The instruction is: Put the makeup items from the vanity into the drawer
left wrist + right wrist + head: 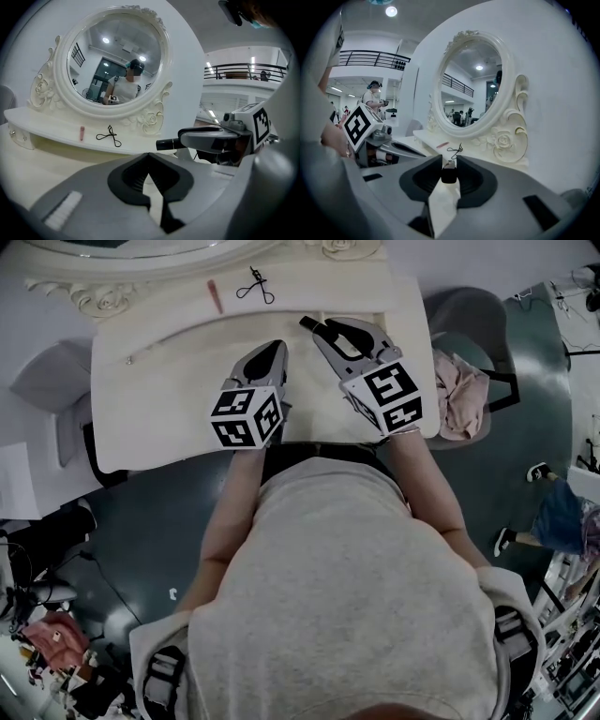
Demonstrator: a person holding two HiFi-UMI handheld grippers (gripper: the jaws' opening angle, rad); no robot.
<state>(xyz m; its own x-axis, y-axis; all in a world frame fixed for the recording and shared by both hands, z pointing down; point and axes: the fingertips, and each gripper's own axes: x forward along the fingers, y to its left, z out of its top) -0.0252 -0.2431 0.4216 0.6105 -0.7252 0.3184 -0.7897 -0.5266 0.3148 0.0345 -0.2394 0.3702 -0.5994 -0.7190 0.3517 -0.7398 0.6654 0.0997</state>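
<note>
A pink lipstick (pixel 216 294) (pixel 81 133) and a black eyelash curler (pixel 255 285) (pixel 108 137) lie on the raised back shelf of the cream vanity (pixel 169 399). My right gripper (pixel 310 325) (pixel 449 161) hovers over the vanity top, shut on a small black tube (pixel 449 175) (pixel 166 144) that sticks out past its tips. Just left of it and lower, my left gripper (pixel 277 346) (pixel 149 155) is shut, its tips meeting with nothing between them. A small knob (pixel 129 359) (pixel 11 133) shows at the shelf's left end. No open drawer is in view.
The oval mirror (pixel 115 61) in its carved white frame rises behind the shelf. A chair with pink cloth (pixel 457 390) stands right of the vanity, and a grey seat (pixel 52 381) stands to its left. The person's torso fills the near side.
</note>
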